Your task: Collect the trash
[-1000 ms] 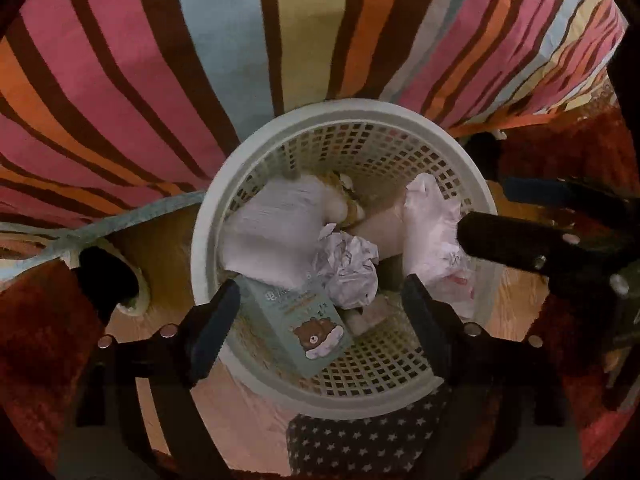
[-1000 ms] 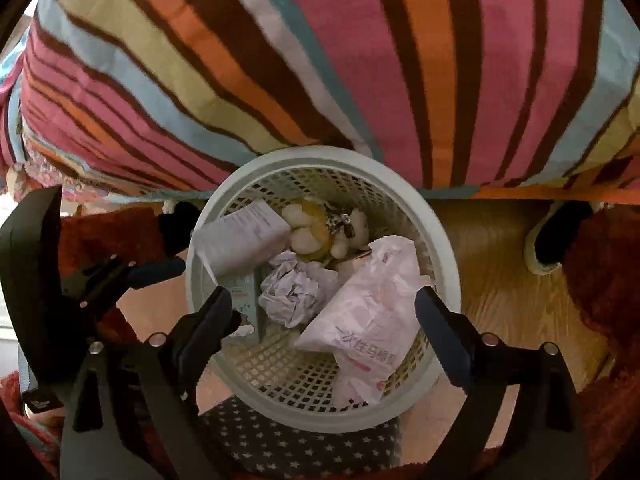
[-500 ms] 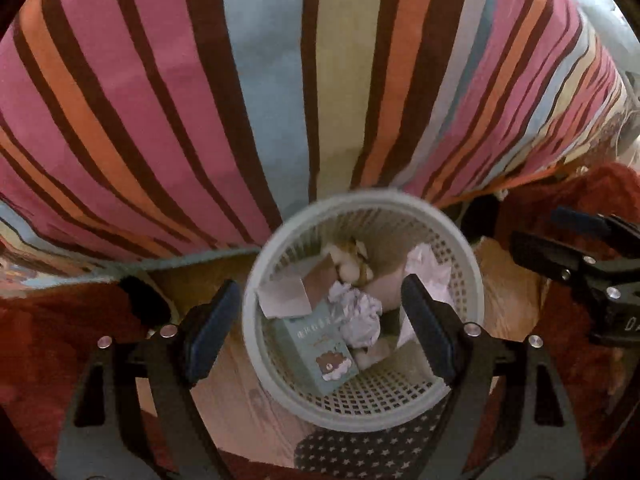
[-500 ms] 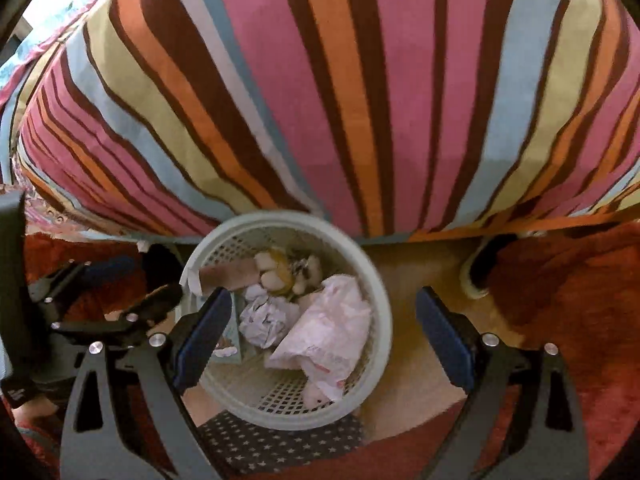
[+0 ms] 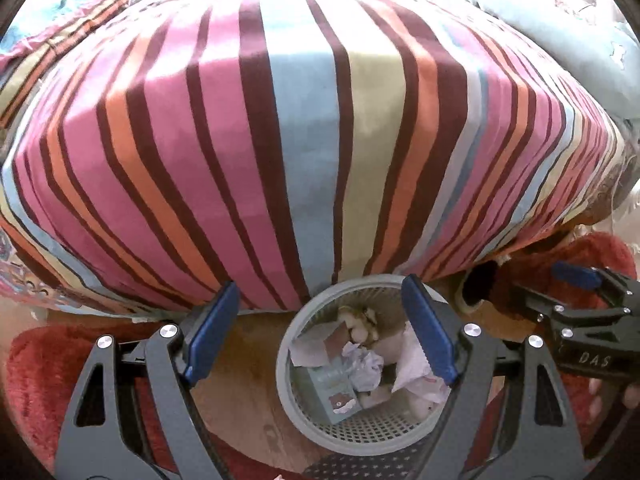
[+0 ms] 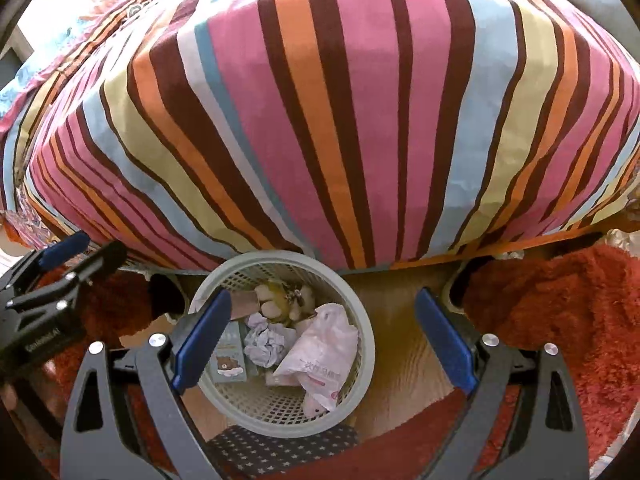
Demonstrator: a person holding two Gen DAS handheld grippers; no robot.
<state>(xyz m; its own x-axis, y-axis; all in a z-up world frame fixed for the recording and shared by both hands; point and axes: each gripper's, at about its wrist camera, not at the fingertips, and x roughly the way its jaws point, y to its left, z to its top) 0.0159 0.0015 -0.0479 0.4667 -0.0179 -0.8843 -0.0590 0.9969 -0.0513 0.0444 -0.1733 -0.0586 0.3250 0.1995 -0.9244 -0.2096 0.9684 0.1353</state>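
Note:
A round grey mesh basket (image 5: 360, 438) stands on the wooden floor by the bed; it also shows in the right wrist view (image 6: 280, 426). It holds a crumpled paper ball (image 6: 266, 344), a pink-white plastic bag (image 6: 320, 356), a teal bear box (image 6: 229, 358), a carton and a small plush toy (image 6: 286, 298). My left gripper (image 5: 320, 330) is open and empty, well above the basket. My right gripper (image 6: 324, 338) is open and empty, above the basket and floor. Each gripper shows at the edge of the other's view.
A bed with a striped cover (image 5: 312, 128) fills the upper half of both views. Red shaggy rugs (image 6: 560, 312) lie on both sides of the wooden floor (image 6: 404, 352). A dark star-patterned cloth (image 6: 280, 450) lies in front of the basket. A slipper (image 5: 476, 286) lies under the bed edge.
Both grippers have risen and drawn back from the basket, so it looks smaller and more of the bed shows. Both stayed open and empty.

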